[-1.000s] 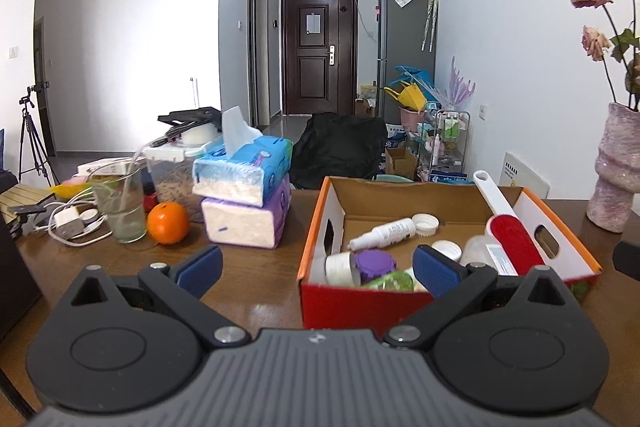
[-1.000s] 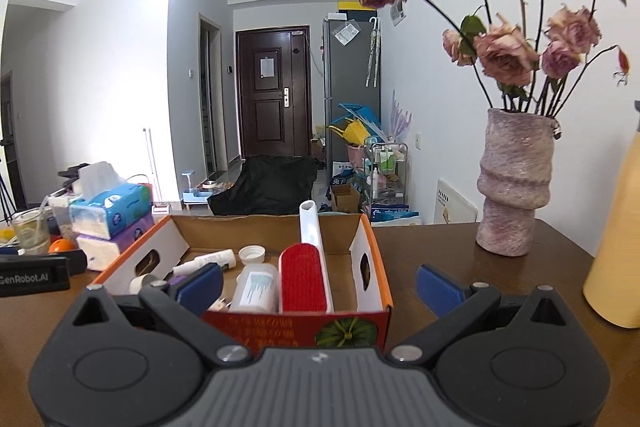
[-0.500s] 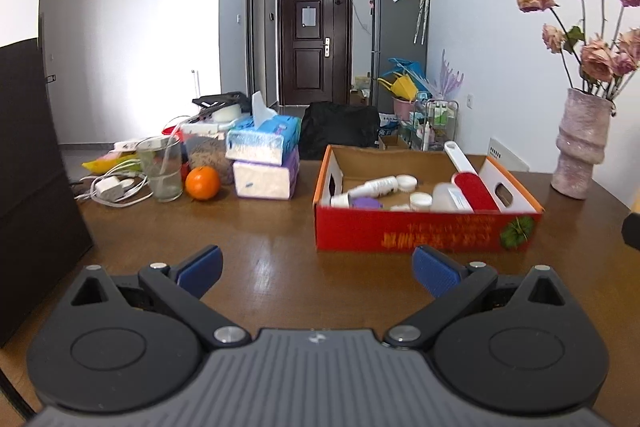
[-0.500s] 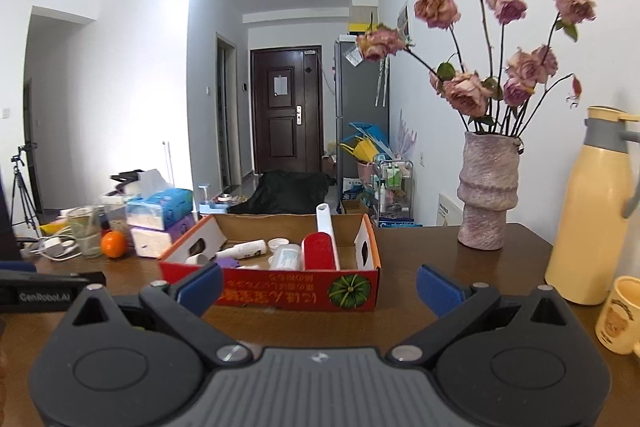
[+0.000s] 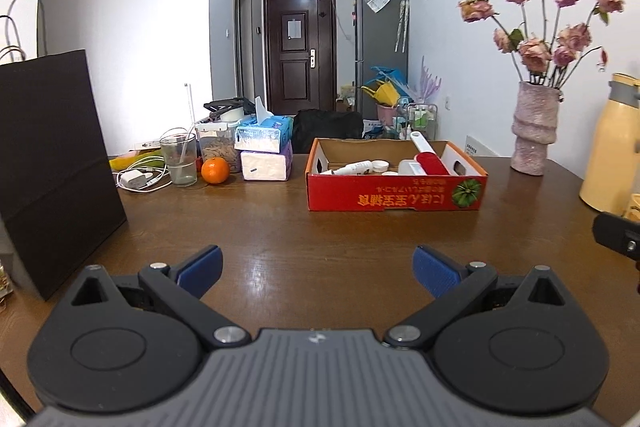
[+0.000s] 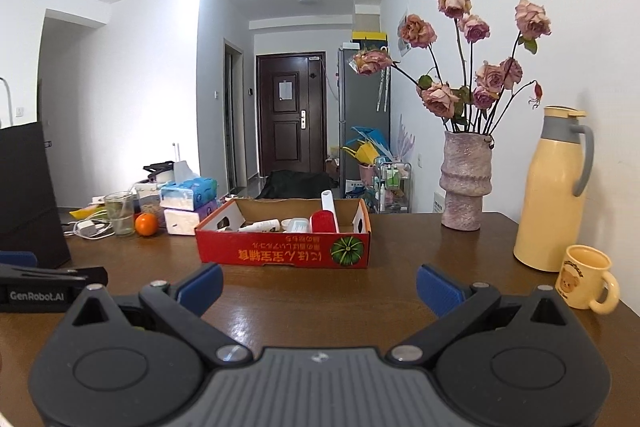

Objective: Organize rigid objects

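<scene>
both the left gripper [image 5: 316, 267] and the right gripper [image 6: 318, 285] are held wide open and empty, near the viewer, while the red cardboard box [image 5: 396, 193] of bottles and a lint roller [image 5: 430, 161] is seen farther off on the table [image 5: 320, 235].

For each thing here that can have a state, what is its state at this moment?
left gripper: open, empty
right gripper: open, empty
red box: open top, holding items
lint roller: lying in box
front door: closed
glass: upright
yellow mug: upright
</scene>
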Demonstrator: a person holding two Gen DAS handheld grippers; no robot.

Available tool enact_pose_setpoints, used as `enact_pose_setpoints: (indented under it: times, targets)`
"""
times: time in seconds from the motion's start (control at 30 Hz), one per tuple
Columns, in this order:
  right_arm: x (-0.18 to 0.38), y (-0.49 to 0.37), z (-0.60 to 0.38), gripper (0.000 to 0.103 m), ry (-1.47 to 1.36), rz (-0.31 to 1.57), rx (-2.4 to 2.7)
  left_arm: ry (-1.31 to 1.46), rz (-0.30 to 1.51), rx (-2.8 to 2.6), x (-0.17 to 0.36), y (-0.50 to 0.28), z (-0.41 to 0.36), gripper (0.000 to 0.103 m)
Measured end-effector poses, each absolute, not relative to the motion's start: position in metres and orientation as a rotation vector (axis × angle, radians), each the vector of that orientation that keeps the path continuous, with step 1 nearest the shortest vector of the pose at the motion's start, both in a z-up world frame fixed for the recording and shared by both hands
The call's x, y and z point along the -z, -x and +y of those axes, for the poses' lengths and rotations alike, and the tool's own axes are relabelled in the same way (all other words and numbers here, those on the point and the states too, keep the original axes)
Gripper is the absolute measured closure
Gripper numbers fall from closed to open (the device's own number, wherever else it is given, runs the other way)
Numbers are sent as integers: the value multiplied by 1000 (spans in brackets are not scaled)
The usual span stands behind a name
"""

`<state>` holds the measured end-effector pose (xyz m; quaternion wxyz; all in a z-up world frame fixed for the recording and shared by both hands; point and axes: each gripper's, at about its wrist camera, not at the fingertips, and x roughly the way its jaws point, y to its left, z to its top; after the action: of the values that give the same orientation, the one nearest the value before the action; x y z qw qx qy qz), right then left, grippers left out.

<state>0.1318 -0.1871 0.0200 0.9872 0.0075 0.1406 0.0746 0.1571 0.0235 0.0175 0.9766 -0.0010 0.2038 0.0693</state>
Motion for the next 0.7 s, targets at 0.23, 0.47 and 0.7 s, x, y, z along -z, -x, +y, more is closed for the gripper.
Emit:
enact_pose_setpoints:
  times: [0.23,0.47,0.7]
  targets:
    - [-14,-91,-184,0,8,290,-164,3,416,-129,-13,-115,16,0]
    - [-12,-60,-184,0,28,280,-176,-4,414,-126,-11,-84,7,0]
    - [-10,-47,-189,0,27,280,-174,-19,405,-121,-11,-71,-2,0]
